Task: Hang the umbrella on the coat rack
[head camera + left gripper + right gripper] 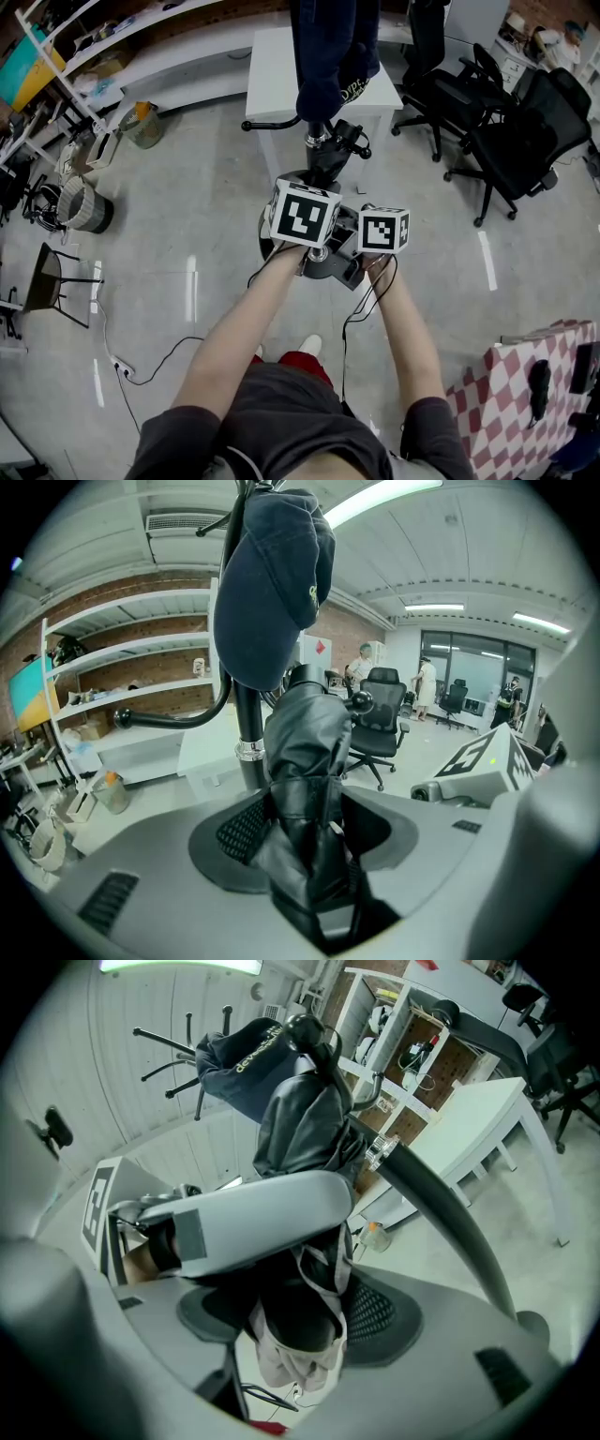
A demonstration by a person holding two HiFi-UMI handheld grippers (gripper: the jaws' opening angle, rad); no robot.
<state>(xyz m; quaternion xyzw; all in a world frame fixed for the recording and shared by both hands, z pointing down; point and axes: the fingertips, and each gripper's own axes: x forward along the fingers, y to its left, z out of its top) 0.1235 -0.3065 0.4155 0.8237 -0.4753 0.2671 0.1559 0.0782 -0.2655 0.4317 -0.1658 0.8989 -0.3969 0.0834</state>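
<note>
The folded black umbrella (pixel 305 789) is not yet on the coat rack (pixel 247 728); it is held in the air between both tools, just beside the rack's pole. The left hand-held gripper (pixel 309 855) has its jaws pressed on the middle of the bundled fabric. The right hand-held gripper (pixel 300 1326) is closed on the near end, where some pale lining shows out of the dark cloth. The long axis of the umbrella runs from the person away and upward, so its far end points to the upper part of the rack, close under the navy cap (pixel 272 583) that already hangs there. In the left gripper view, the pole stands just behind the umbrella and a little to the left. One free curved hook (pixel 178 719) goes out further left from the pole and ends in a ball. The left hand is the nearer one to the pole, so I judge that it must lead the far end leftward and over this hook. Whether the far end has a loop or a strap, I cannot tell.
</note>
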